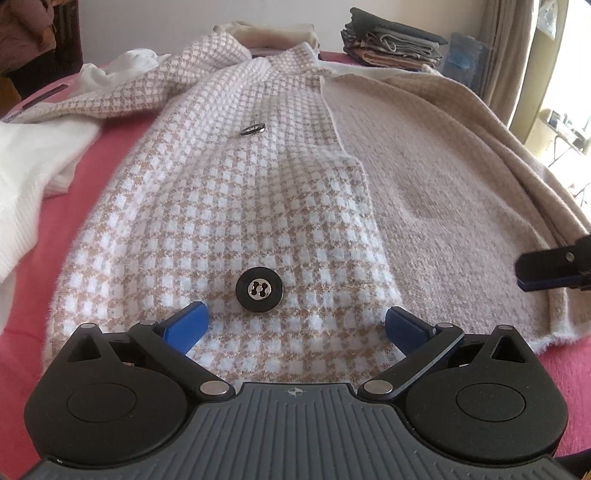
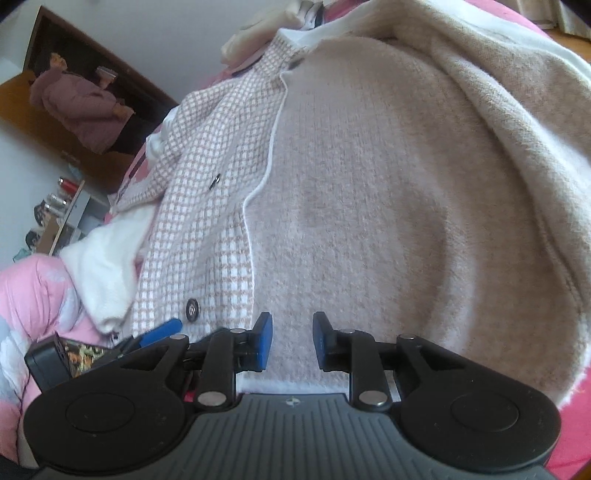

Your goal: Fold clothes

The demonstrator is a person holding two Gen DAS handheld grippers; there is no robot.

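One fuzzy knitted cardigan with tan and white checks [image 1: 207,206], spread flat on a pink bed cover [image 1: 92,155], front side up. One front flap lying closed with the checks showing, the other flap thrown open to the right, showing the plain beige inside of the cardigan [image 1: 436,192]. Two round black buttons with silver middles on the checked flap: a near button [image 1: 259,290] close to the bottom hem, a far button [image 1: 253,129] higher up. Left gripper [image 1: 295,325] wide open, blue fingertips [image 1: 186,325] far apart, low over the checked hem, holding nothing, with the near button just past the gap. Right gripper [image 2: 291,341] partly open too, blue pads [image 2: 263,341] with a small gap, over the beige inside near the white bottom edge, not pinching any cloth. In the left view, tip of the right gripper poking in at the right edge, by the open flap. Beside the cardigan on the left, a soft white knitted cloth [image 1: 33,173] in a loose heap. Further back, a stack of folded grey and brown clothes [image 1: 391,44] and a cream folded cloth [image 1: 277,35]. Near the stack, a beige curtain [image 1: 513,51] by a bright window. In the right view, a pink flowered quilt [image 2: 33,295] at lower left, and far off, a person in a puffy mauve coat [image 2: 79,110] by a dark doorway.
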